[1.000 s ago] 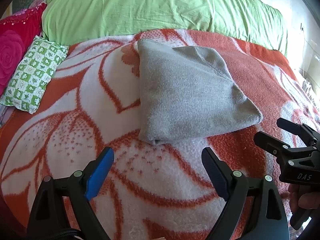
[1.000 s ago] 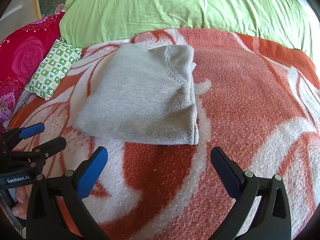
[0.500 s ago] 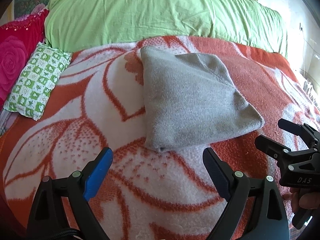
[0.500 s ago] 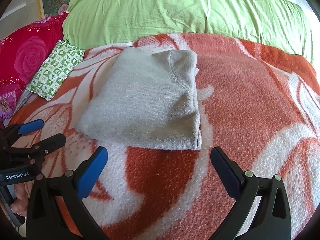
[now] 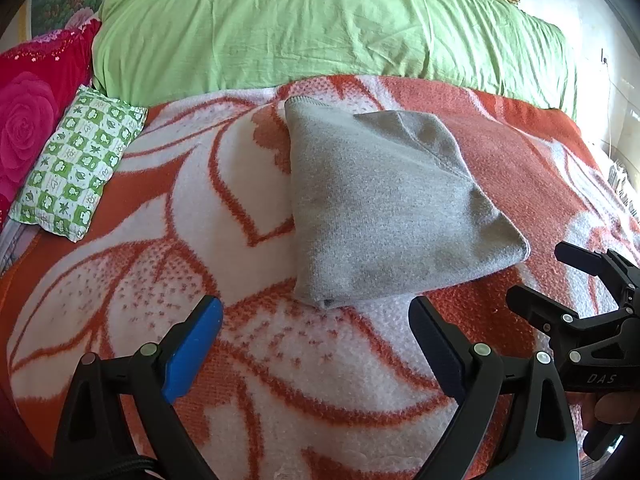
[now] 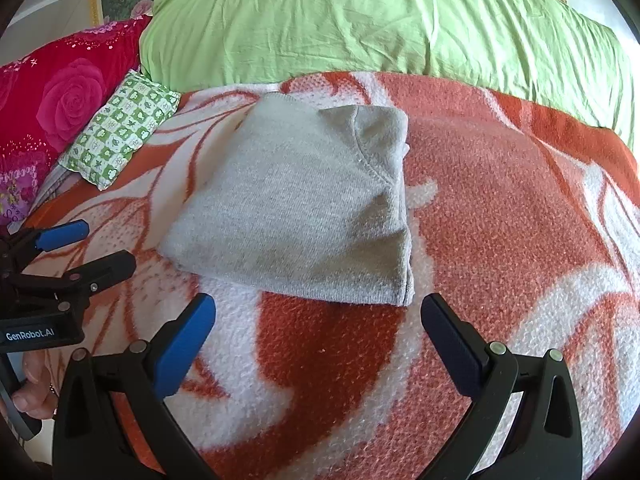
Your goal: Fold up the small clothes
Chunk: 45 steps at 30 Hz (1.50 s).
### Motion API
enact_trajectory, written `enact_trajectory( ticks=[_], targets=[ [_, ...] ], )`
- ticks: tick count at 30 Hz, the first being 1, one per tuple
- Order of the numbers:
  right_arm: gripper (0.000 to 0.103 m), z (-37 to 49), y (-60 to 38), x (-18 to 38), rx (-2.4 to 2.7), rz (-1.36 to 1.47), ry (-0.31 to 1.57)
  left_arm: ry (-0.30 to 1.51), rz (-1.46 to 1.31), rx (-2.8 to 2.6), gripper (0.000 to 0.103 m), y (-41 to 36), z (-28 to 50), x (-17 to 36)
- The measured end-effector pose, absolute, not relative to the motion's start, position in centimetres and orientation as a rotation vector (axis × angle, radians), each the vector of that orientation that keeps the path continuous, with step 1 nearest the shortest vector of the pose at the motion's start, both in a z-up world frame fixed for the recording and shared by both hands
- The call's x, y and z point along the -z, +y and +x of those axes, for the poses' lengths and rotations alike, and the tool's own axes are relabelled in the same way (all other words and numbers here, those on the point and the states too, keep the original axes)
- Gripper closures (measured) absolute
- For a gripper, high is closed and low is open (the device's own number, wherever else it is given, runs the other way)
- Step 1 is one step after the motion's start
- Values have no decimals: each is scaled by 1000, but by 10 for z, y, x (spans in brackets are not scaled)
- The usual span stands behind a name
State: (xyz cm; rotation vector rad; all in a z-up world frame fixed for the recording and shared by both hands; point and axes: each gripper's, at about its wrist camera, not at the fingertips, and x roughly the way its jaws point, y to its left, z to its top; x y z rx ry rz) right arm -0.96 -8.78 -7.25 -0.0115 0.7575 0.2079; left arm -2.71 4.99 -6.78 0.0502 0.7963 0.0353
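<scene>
- Over the last second both views have drawn back a little from the folded grey garment [image 5: 384, 208]: it sat lower and closer to the tongs before, and now more of the orange-and-white blanket [image 5: 280, 380] shows between it and the fingertips. The garment itself has kept its shape and place.
- That retreat, with nothing in either grip, suggests the fold on this piece is finished, a compact packet with its edges roughly stacked, and the hands are backing off to end or to fetch another item.
- The garment lies near the middle of the bed, on the blanket, toward the head end where the green duvet [image 5: 320, 28] begins; a green-checked small pillow [image 5: 76, 168] sits well apart toward the bed's left edge, beside a red rose-print pillow [image 5: 28, 120].
- The left tongs [image 5: 316, 332] hang over the blanket just short of the garment's near corner, jaws wide apart and empty, pointing toward the head of the bed.
- The right tongs [image 6: 318, 332] are held level beside them, likewise spread wide and holding nothing, aimed at the garment's near edge without touching it.
- Each pair shows at the edge of the other's view, so the two hands are side by side and close together.
</scene>
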Motion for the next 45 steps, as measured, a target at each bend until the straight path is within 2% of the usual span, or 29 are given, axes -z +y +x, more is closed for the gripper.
enact_trajectory(
  ticks=[45],
  targets=[
    [1, -5, -93, 72, -192, 11, 768, 821, 41, -10, 4, 52, -21, 70]
  ],
)
